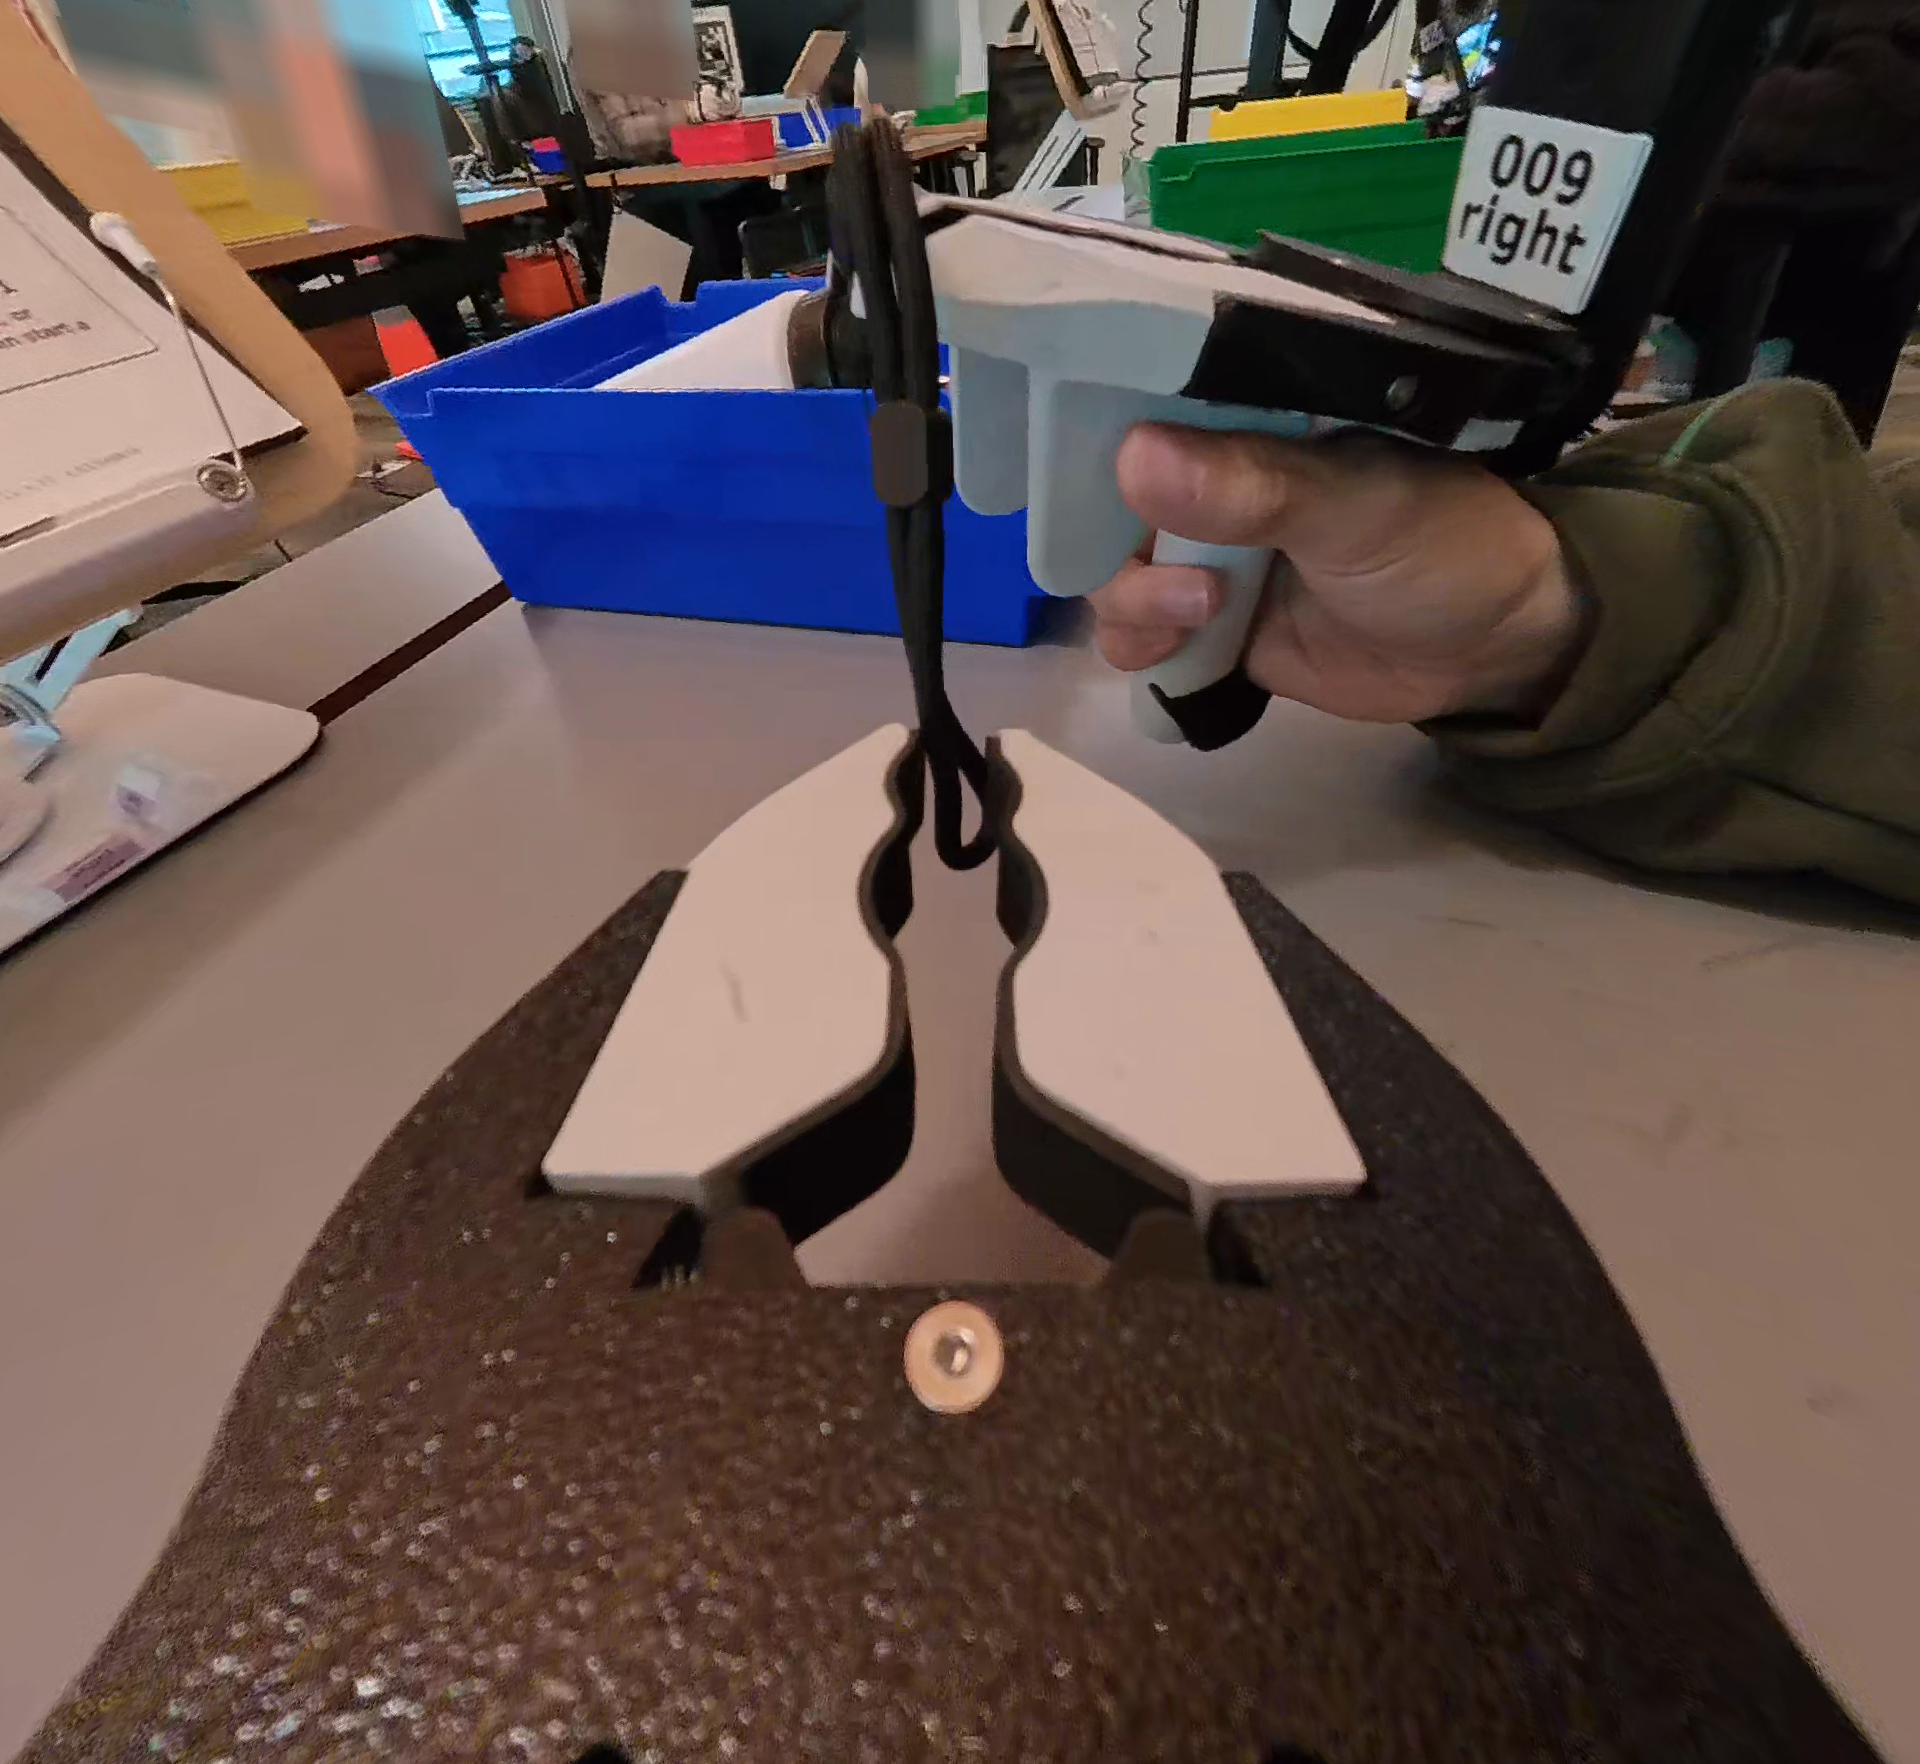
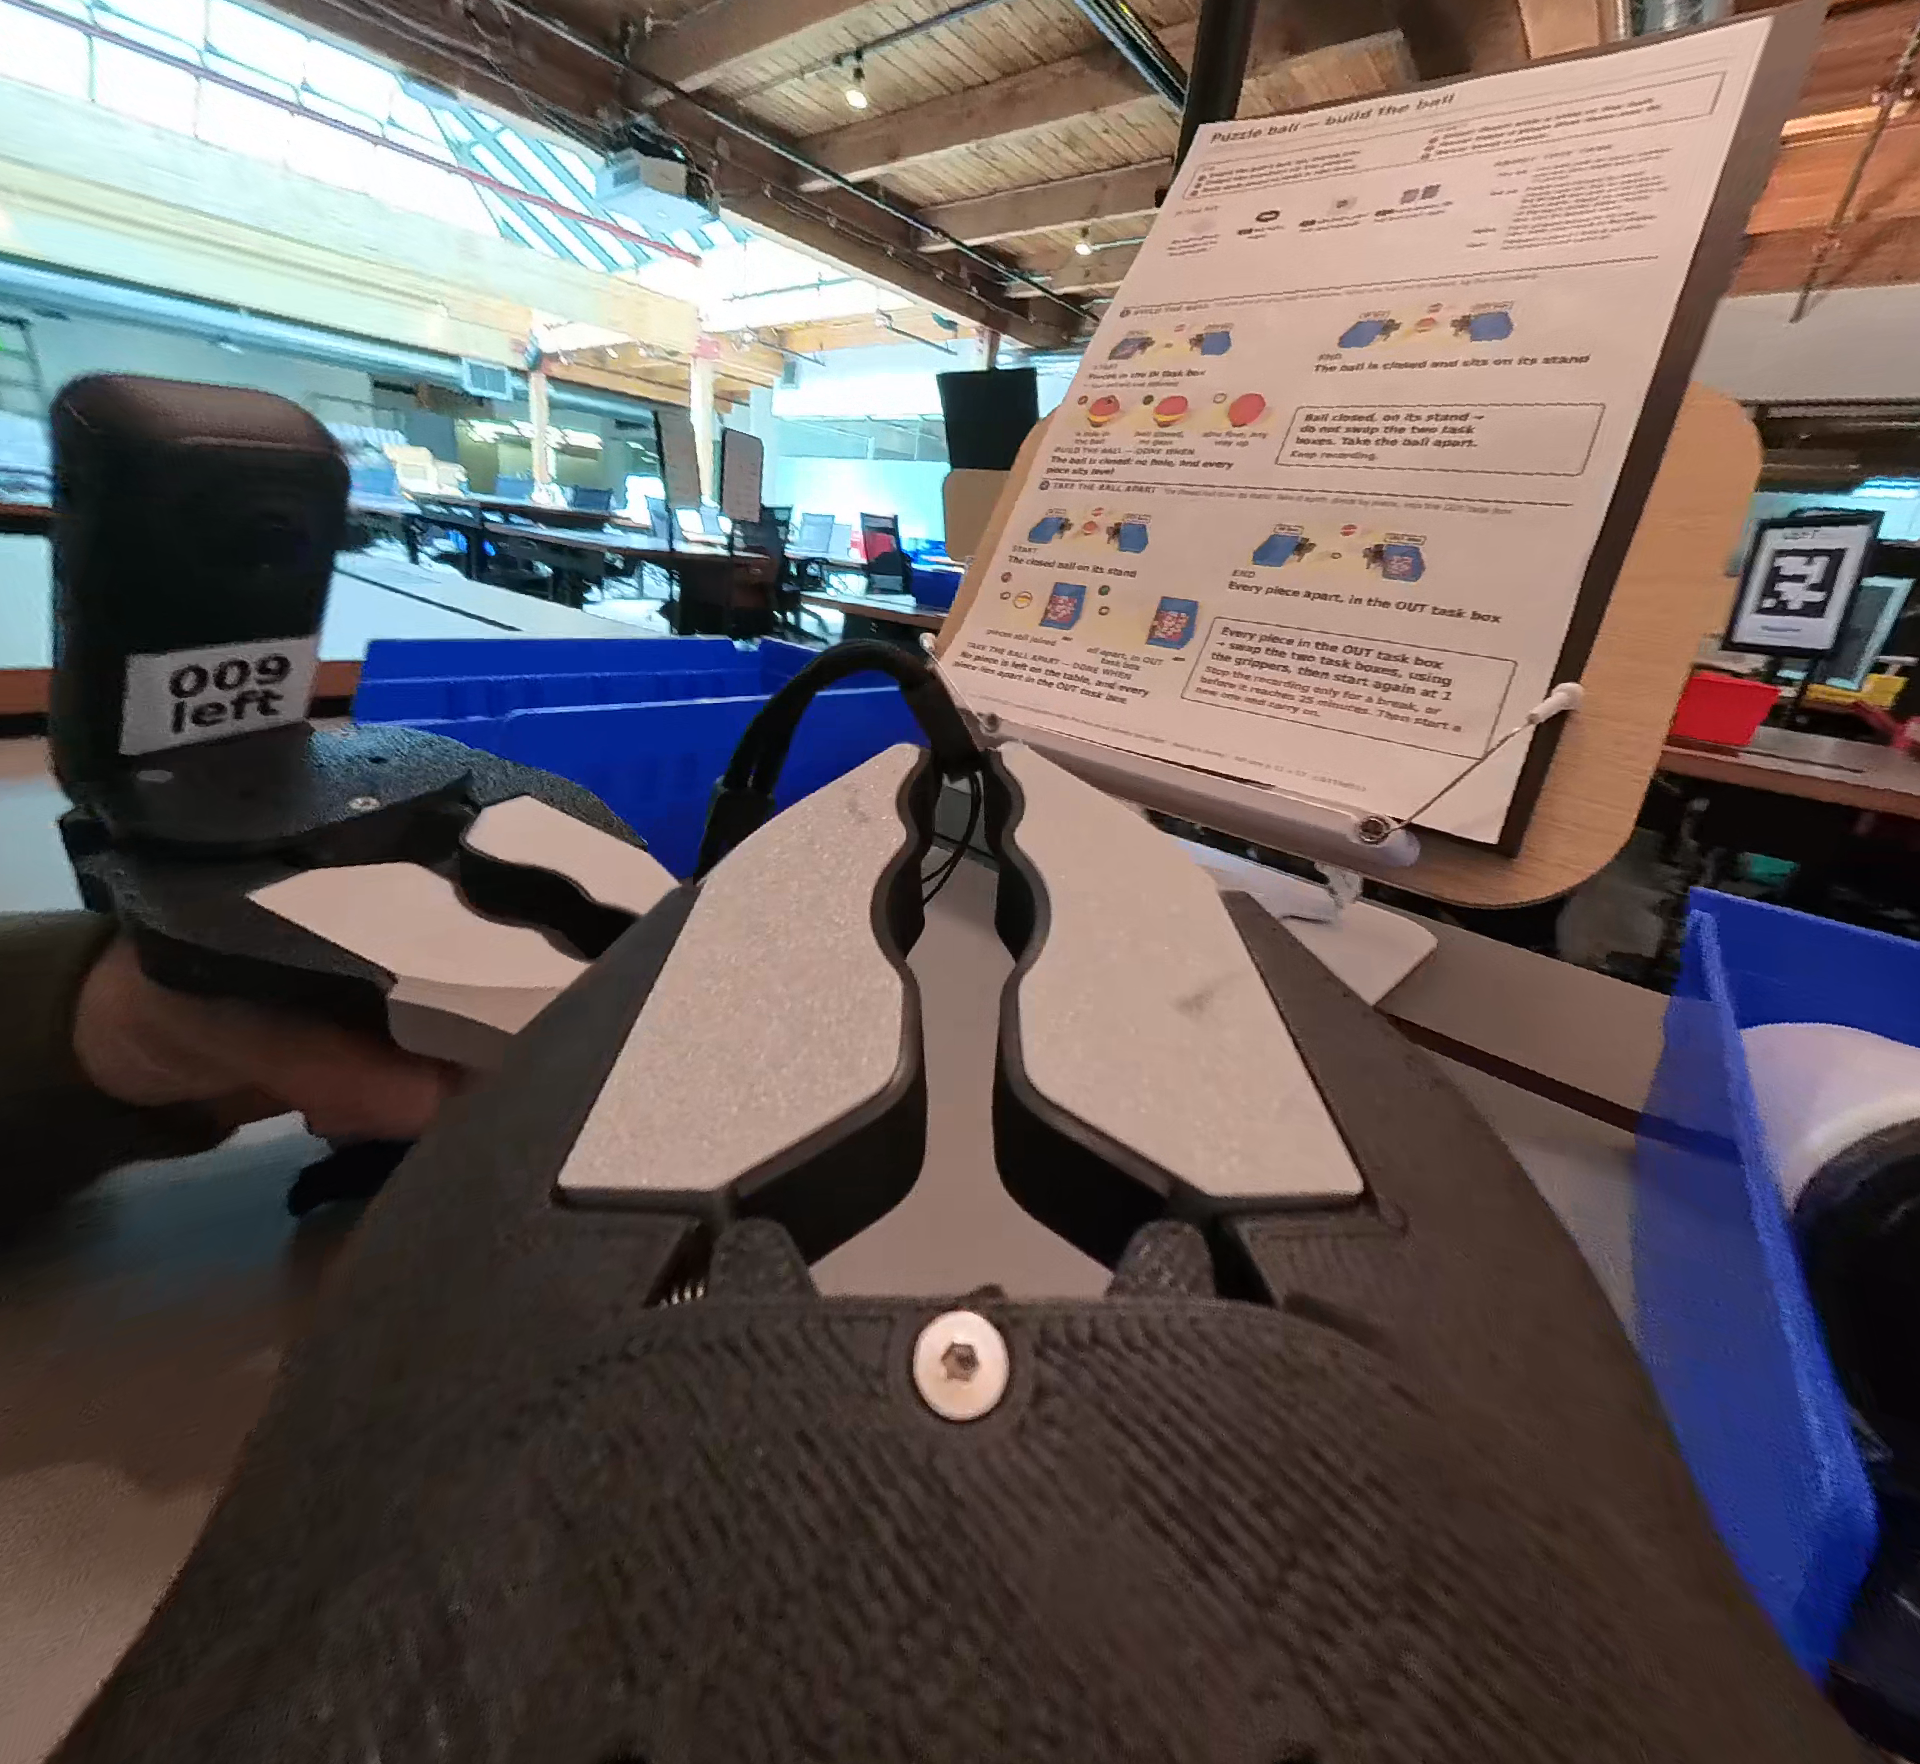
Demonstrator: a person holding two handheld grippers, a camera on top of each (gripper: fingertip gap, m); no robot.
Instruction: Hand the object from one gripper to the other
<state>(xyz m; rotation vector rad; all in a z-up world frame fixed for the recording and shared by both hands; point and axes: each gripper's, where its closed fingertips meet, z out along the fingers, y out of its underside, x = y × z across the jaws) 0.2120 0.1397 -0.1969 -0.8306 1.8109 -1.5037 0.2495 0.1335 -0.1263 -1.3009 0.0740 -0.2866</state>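
Right now your left tool is closed on the lower loop of the black cord, while your right tool pinches its upper end, so the cord hangs taut between them above the grey bench. Behind it, toward the far edge, sits a blue bin.

- White label with printed writing on right gripper, upper right of left wrist view.
- Similar label on left gripper, left of right wrist view.
- Printed instruction sheet on stand, upper right.
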